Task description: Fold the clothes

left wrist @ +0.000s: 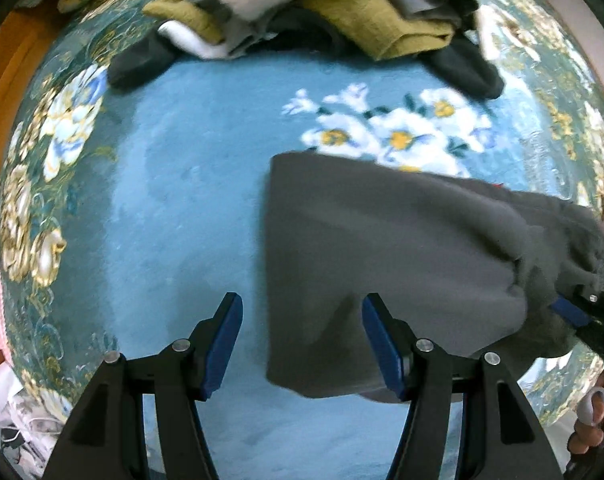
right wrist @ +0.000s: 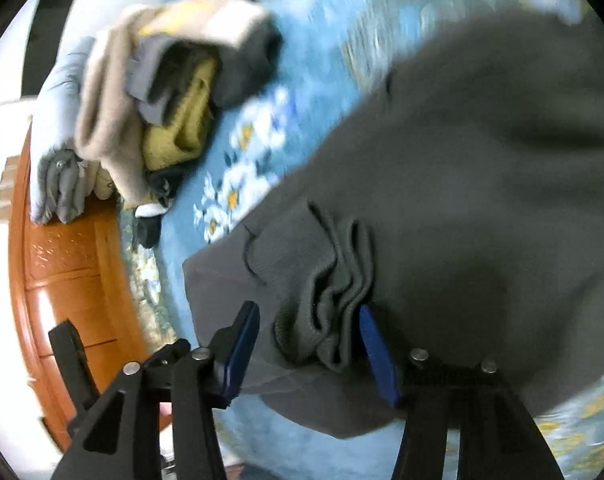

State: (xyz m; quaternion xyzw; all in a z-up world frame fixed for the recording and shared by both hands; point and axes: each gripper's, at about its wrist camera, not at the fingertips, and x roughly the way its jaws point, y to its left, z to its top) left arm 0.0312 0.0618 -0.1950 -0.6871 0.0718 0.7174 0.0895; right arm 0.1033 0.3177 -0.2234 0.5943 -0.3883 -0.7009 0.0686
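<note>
Plain dark grey garment at four o'clock. Blue carpet with white, yellow-centred flowers. At twelve o'clock, a pile of mustard, beige, grey, black clothes.

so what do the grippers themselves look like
Each hand-held gripper, left and right, has matte black angular linkage arms with round silver pivot pins and two flat blue finger pads. No cables or markings show.

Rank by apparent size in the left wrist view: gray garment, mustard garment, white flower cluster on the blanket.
1. Gray garment, clearly largest, though nearest the camera.
2. and 3. Mustard garment and white flower cluster look alike; the mustard one is partly buried.
</note>
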